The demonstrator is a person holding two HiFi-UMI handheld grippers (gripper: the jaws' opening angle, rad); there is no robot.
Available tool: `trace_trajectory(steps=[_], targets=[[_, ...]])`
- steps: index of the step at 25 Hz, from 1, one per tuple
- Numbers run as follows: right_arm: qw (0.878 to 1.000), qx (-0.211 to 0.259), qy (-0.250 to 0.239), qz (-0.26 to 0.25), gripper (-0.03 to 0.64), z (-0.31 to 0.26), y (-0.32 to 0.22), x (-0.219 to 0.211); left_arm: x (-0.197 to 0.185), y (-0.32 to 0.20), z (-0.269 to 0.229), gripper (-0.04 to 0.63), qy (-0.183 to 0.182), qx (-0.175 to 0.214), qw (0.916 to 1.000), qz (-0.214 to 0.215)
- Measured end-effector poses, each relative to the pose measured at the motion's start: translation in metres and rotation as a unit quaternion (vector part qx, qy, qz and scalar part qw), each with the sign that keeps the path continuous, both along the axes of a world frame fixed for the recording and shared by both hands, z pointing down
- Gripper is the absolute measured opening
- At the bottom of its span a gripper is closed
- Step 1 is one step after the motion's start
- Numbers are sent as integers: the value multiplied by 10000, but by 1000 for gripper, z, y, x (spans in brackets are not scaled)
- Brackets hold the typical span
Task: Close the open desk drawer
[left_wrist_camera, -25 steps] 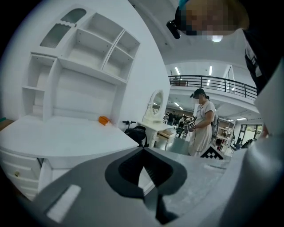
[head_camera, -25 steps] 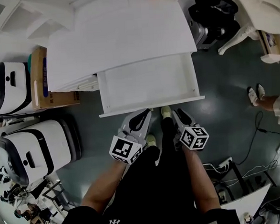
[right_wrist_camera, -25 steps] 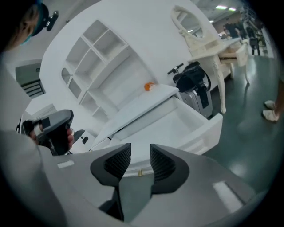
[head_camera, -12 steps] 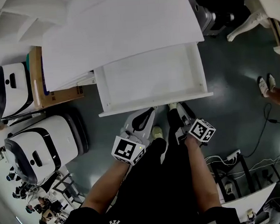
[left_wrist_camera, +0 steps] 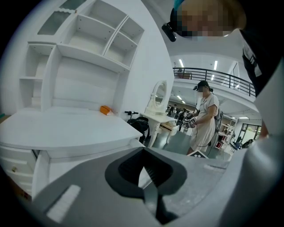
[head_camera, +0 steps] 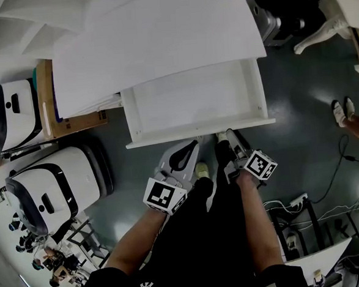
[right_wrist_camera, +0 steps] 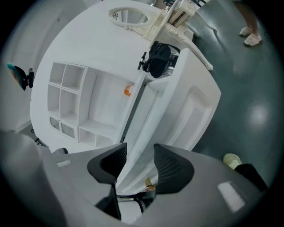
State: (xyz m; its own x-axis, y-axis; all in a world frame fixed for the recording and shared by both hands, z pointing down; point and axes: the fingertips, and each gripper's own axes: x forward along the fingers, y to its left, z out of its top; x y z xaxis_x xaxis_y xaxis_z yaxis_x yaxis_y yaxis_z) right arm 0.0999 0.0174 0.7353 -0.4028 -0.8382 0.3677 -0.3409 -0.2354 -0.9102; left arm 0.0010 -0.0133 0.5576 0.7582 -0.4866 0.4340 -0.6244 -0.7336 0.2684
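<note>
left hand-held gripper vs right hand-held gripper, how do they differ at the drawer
The left hand-held gripper has its jaws together and empty; the right hand-held gripper has its jaws apart, with the front panel of the drawer between them. The left one is held level, the right one rolled sideways. Both sit at the open drawer's front.

Cardboard box (head_camera: 49, 97), white machines (head_camera: 54, 188), black bag (head_camera: 283, 10)

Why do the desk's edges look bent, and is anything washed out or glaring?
Head view: the wide lens bends the straight edges of the desk, and its white top is washed out. Left gripper view: black rounded corners, and the shelves look bowed. Right gripper view: a bright light reflection on the floor.
</note>
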Motion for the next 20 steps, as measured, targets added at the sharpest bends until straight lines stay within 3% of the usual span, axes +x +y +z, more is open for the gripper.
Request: trace_trajectory(steps=[16,20], targets=[[9996,28,1,-275,213,-1,-65,7,-1,-48,0,0,136,88,9990,-411],[9991,46,-26,-421,244,-2,-81,9,5,-62,-1,0,87,76,9988,-472]])
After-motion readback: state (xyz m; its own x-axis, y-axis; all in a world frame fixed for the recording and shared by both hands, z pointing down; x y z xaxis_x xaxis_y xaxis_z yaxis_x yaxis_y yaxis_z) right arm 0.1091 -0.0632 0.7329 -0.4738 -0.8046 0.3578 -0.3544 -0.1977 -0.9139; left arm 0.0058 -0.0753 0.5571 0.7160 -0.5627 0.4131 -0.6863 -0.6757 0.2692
